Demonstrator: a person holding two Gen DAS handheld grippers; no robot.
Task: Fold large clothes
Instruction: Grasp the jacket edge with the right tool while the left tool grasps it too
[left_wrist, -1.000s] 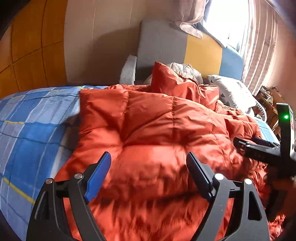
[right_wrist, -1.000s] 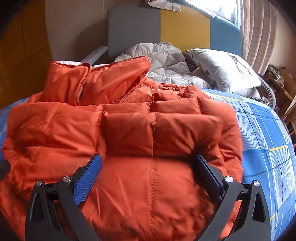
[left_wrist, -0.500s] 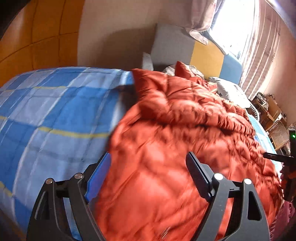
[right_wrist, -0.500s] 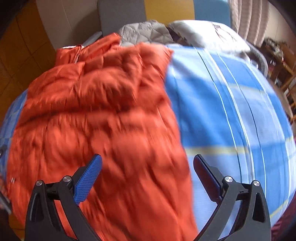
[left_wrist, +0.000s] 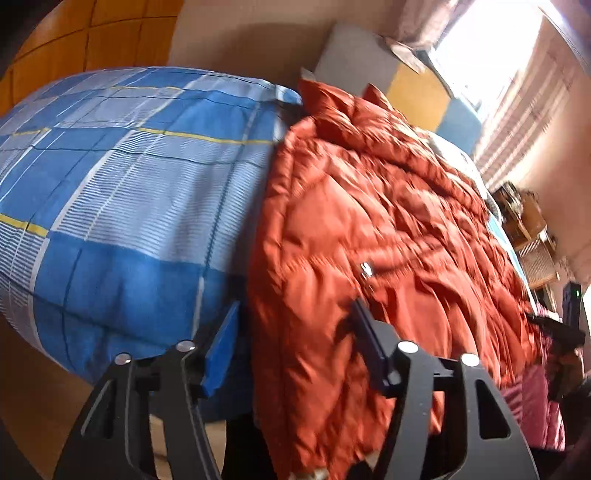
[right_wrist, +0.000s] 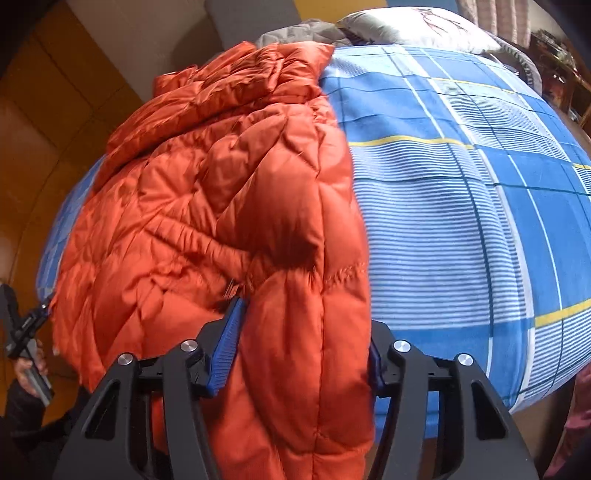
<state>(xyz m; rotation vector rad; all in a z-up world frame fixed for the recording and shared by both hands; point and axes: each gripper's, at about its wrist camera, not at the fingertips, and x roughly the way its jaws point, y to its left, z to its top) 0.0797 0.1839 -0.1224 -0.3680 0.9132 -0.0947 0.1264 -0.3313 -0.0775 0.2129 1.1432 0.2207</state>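
The puffy orange quilted down jacket (right_wrist: 229, 192) lies on the blue checked bed cover (right_wrist: 461, 206), hem over the edge. Right gripper (right_wrist: 303, 354) jaws pinch its thick hem; left gripper (left_wrist: 295, 343) jaws are spread around the other corner, w/o clear grip. Risk: slippery, bulky fabric slips out, so fold goes uneven.

Support: bed (right_wrist: 461, 206), blue plaid sheet with yellow lines; runs ahead of both grippers
Directly on it: orange quilted jacket (right_wrist: 229, 192), lengthwise, hem draped over the near edge; pillow (right_wrist: 413, 26) and grey quilt (right_wrist: 295, 31) at the far end
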